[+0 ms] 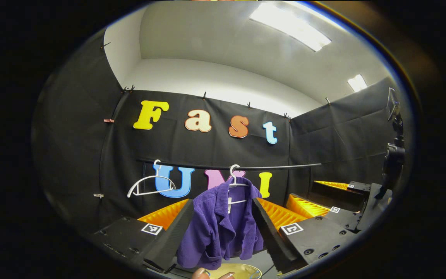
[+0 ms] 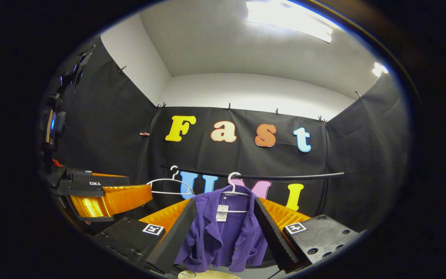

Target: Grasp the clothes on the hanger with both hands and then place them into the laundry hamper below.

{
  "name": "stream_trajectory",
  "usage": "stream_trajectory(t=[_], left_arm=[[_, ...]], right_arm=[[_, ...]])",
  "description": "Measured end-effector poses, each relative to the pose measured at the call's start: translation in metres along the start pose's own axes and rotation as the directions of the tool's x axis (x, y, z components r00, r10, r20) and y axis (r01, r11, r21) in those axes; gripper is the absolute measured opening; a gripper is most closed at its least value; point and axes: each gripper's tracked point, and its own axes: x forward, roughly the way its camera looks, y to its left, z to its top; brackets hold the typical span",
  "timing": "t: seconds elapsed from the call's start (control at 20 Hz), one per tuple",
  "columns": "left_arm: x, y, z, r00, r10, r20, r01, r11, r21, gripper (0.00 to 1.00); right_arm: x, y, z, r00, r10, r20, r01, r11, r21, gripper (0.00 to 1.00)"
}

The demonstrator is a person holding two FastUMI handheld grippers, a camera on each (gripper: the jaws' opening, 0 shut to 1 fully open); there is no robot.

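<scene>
Purple jacket (image 1: 223,224) on white hanger (image 1: 235,179), black rail (image 1: 277,167); both grippers' jaws wide apart, empty.

Ceiling light panels (image 1: 290,25) (image 2: 289,19) are glaring white, blowing out overhead. Booth is staying dim below; the purple jacket (image 1: 221,224) (image 2: 225,232) is reading clearly, in focus. Fisheye is bowing the rail (image 1: 227,166) and edges, rims smearing.

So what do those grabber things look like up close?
Each gripper has two chunky black fingers with ridged inner pads, bright orange ribbed backs, and black bases with screw holes. Each base carries a small black-and-white square marker.
</scene>
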Motion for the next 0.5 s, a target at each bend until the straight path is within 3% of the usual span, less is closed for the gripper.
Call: stream_trajectory(t=[0.35,0.5], left_arm=[[-0.013,0.021,0.001,1.0,0.017,-0.012,-0.017,1.0,-0.025,0.95],[-0.019,0.021,-0.004,0.999,-0.042,-0.032,0.041,0.999,-0.028,0.95]], right_arm=[[0.0,0.023,-0.001,1.0,0.029,-0.008,-0.029,0.999,-0.018,0.97],[-0.002,0.035,-0.005,1.0,0.023,-0.017,-0.024,1.0,-0.005,0.97]])
